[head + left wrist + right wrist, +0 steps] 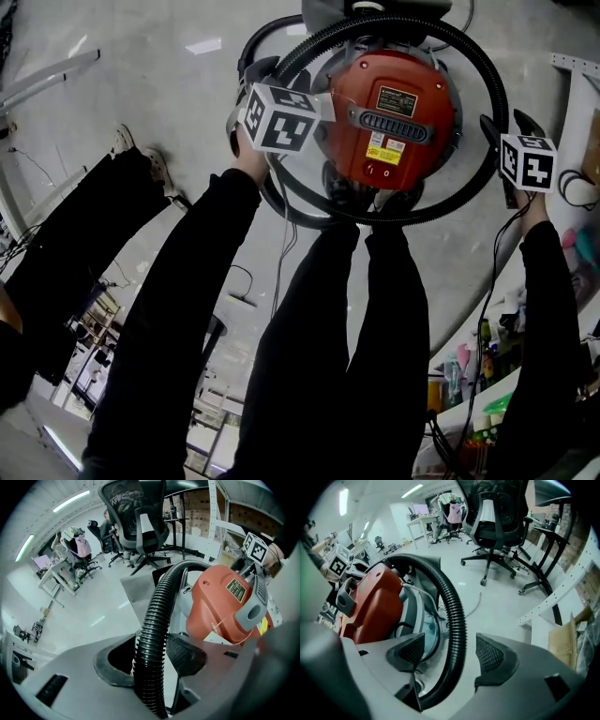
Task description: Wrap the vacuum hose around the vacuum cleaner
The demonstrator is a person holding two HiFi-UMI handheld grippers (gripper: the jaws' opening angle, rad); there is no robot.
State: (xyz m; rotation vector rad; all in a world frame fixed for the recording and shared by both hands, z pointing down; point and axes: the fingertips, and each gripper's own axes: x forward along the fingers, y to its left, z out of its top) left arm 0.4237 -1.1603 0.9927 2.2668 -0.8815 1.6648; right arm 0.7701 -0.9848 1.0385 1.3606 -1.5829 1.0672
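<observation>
The red-topped vacuum cleaner (394, 117) stands on the floor just beyond my feet. Its black ribbed hose (487, 103) loops around the body in a wide ring. My left gripper (267, 89) is at the cleaner's left side, shut on the hose (157, 616), which runs up between its pads toward the red top (220, 602). At the cleaner's right side my right gripper (506, 127) stands open. There the hose (457, 616) passes between the jaws, with a clear gap to the right pad (492, 656). The red body (370, 602) lies left of it.
My legs and shoes (356, 309) stand close against the cleaner's near side. Another person's legs (84, 225) are at the left. A black office chair (497, 522) stands behind the cleaner, a white shelf frame (562, 597) at the right, and desks further back.
</observation>
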